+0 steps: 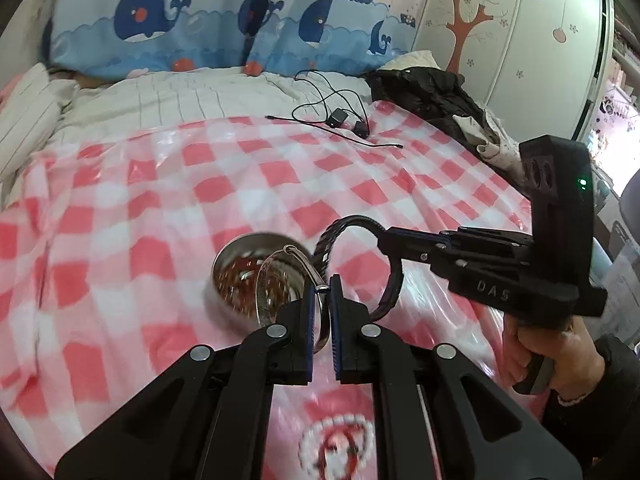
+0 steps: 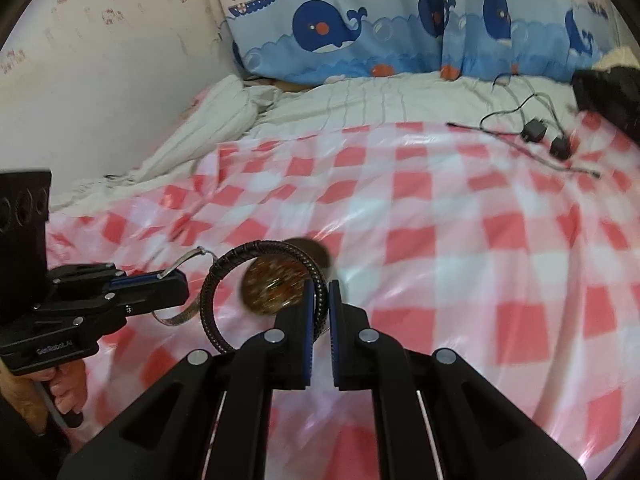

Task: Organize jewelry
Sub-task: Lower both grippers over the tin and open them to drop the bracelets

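- The silver bangle (image 1: 280, 280) was clamped between the blue pads of the left tongs (image 1: 322, 300), held up above the bed with its ring standing roughly on edge.
- In the right wrist view the same silver bangle (image 2: 180, 292) stuck out above and below the left tongs (image 2: 176, 280), which came in from the left edge.
- The black braided bangle (image 2: 256, 280) was clamped in the right tongs (image 2: 320, 300), its loop curving up and to the left of the pads.
- From the left wrist view the black braided bangle (image 1: 360, 248) arched from the right tongs (image 1: 386, 242), which reached in from the right.
- The two bangles hung close together, just beside each other over the metal bowl (image 1: 248, 276); whether they touched could not be told.
- The metal bowl (image 2: 276, 284) sat on the pink checked cloth (image 1: 160, 200) and held blurred brownish contents.
- A person's right hand (image 1: 552, 356) gripped the handle of the right tool.
- The person's left hand (image 2: 64, 384) gripped the other handle.
- Farther back, black chargers with cables (image 1: 344, 120) lay at the cloth's far edge.
- A dark jacket (image 1: 432, 92) lay at the right, and whale-print curtains (image 1: 224, 24) hung behind the bed.
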A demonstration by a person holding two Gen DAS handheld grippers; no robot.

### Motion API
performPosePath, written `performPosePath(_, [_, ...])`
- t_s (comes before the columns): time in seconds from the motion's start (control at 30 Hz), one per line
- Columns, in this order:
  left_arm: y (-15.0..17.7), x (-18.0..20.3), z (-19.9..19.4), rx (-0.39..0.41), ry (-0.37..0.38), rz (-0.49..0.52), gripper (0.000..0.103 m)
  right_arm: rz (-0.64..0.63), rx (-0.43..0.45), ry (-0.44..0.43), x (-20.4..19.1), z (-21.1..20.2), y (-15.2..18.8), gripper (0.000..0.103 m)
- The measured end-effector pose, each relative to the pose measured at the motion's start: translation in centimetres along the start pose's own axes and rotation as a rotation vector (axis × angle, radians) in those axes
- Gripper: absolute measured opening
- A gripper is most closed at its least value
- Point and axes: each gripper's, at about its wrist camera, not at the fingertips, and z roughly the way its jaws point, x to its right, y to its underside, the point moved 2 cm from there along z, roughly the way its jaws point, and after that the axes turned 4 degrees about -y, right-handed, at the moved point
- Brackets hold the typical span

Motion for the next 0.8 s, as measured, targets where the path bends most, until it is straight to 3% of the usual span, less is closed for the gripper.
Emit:
performPosePath(0.2, [-0.9,-1.3,3.8,-0.028,-0.071,0.002,0.009,-0.058,-0.014,0.084,0.4,2.5,-1.4,0.008])
performPosePath(0.23, [-0.8,-2.0,5.0,-0.061,-0.074,-0.010,0.013,-0.074,-0.015,0.105,0.3,2.9,-1.6,0.008])
performPosePath(0.3, [-0.3,-3.0,6.2,-0.122,-0.080,-0.038,0.038,-0.113,-0.026,0.154,0.2,4.2,-2.1,0.008])
performPosePath(0.4, [0.1,-3.9,5.3,-0.102,-0.050,-0.068,0.048,-0.135,-0.039,0.169,0.1,5.5,-2.5,0.008])
performPosePath(0.47, [0.1,-4.8,4.2,-0.076,-0.072,-0.091,0.052,-0.142,-0.045,0.161,-0.3,6.0,-2.8,0.008])
performPosePath(0.63, [0.7,-5.7,1.9,-0.072,-0.083,-0.112,0.052,-0.176,-0.091,0.111,-2.2,7.6,-2.5,0.009])
performPosePath(0.73, [2.3,-4.9,0.5,-0.089,-0.083,-0.095,0.052,-0.181,-0.101,0.127,-2.7,8.2,-1.8,0.041])
performPosePath(0.8, [3.9,-3.7,-0.2,-0.105,-0.087,-0.064,0.052,-0.174,-0.076,0.128,-2.7,7.2,-1.9,0.041])
